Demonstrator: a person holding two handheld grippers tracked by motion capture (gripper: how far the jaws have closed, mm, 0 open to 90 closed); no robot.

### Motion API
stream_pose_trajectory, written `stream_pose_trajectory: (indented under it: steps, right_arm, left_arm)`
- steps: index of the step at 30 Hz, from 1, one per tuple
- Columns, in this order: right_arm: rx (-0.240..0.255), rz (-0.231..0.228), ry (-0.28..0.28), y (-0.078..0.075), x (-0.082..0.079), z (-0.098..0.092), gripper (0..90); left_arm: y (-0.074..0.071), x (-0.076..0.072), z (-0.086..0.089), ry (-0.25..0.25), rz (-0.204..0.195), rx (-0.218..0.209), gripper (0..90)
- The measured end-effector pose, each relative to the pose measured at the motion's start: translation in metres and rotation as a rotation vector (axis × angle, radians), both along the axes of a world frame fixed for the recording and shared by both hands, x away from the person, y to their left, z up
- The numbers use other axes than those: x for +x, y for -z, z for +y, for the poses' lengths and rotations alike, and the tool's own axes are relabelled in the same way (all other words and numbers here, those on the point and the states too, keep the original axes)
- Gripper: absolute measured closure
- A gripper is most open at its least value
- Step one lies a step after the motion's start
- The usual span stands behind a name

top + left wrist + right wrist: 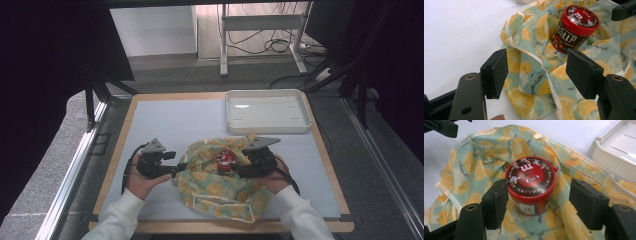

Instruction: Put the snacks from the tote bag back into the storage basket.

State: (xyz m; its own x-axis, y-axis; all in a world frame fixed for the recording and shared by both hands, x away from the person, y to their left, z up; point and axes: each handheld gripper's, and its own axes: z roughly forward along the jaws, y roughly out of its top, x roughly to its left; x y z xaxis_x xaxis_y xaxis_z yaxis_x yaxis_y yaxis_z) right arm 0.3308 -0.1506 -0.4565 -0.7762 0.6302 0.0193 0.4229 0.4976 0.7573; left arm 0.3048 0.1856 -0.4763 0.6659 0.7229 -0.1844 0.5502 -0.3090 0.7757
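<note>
On the pale table [165,120], the candy jar [531,185] with its red lid stands upright in the middle of the lemon-print cloth [534,67], and you seem to be between grips. Your left gripper [536,72] is spread over a cloth fold and your right gripper [539,200] stands wide around the jar, pinching nothing. Next you need a firm hold on a cloth edge; the white tray [267,111] behind holds nothing.
</note>
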Motion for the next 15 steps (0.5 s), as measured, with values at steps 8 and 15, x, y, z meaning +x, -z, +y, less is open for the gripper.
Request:
stream_pose_trajectory:
  steps: [8, 15]
  right_arm:
    - [-0.026, 0.007, 0.012, 0.005, 0.003, 0.009, 25.4]
    - [-0.064, 0.032, 0.018, 0.015, 0.007, 0.027, 22.3]
  left_arm:
    - [0.000, 0.000, 0.000, 0.000, 0.012, -0.007, 34.2]
    - [0.002, 0.001, 0.002, 0.006, 0.026, -0.016, 33.7]
